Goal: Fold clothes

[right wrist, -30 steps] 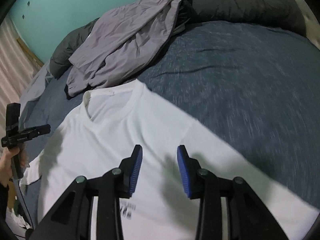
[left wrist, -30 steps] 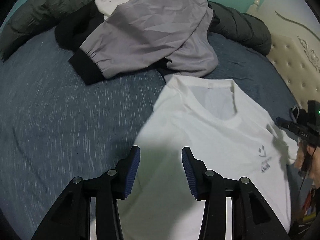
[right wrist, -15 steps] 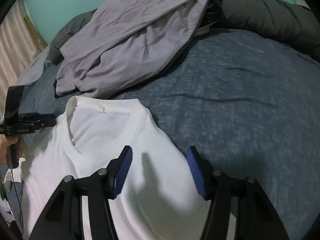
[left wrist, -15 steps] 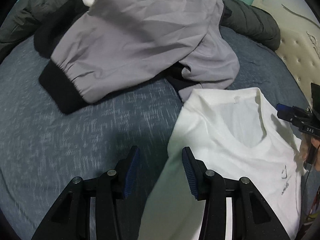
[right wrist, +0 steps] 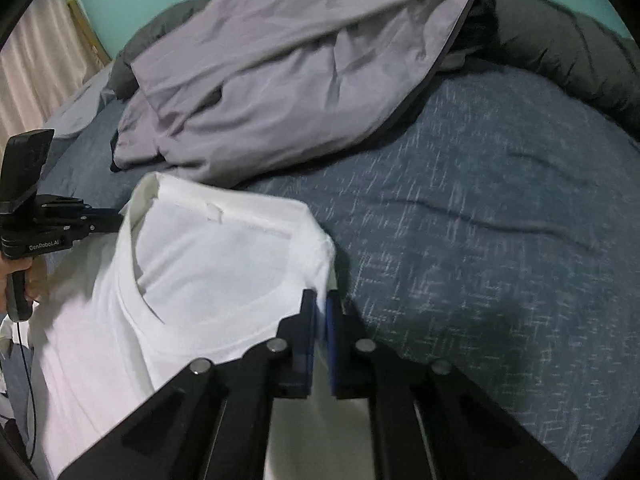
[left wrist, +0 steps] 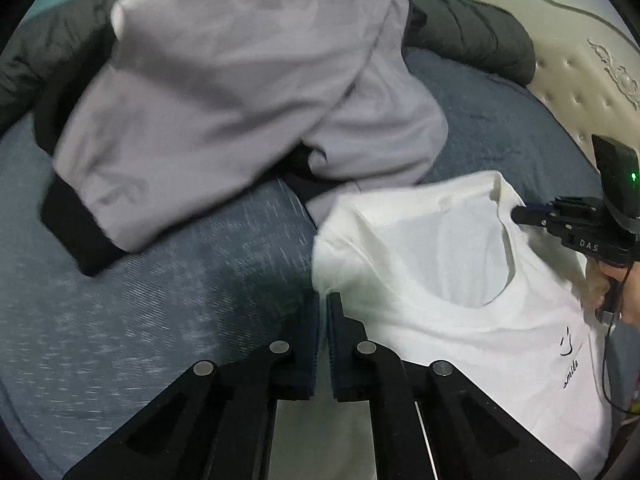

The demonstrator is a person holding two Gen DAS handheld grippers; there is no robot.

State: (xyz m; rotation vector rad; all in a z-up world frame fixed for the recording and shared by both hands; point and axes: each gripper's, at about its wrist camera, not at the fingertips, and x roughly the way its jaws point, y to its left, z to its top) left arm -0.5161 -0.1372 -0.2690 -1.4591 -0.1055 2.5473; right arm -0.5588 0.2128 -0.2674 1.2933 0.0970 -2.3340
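1. Left tool has just closed; its blue pads are clamped on the shoulder edge of the white T-shirt, with a thin fold of white cloth between them.
2. Right tool has also just closed, and it is clamped on the opposite shoulder corner of that shirt, white fabric pinched between its pads.
3. In the left wrist view, going left to right: the blue-grey bed sheet fills the left side, the grey jacket with black cuffs lies above it, and the shirt lies on the right with its neck opening facing up.
4. A small black print shows on the shirt's chest, near the right edge of that view.
5. Farther right in that view, the right tool appears from the side just beside the collar, and a cream tufted headboard stands behind it.
6. In the right wrist view, the left tool appears at the left edge, held in a hand, its tip at the collar.
7. The shirt lies on the bed at centre-left there, its collar just beside the hem of the jacket.
8. A dark quilted blanket lies along the far side of the bed, behind the jacket, against a teal wall.
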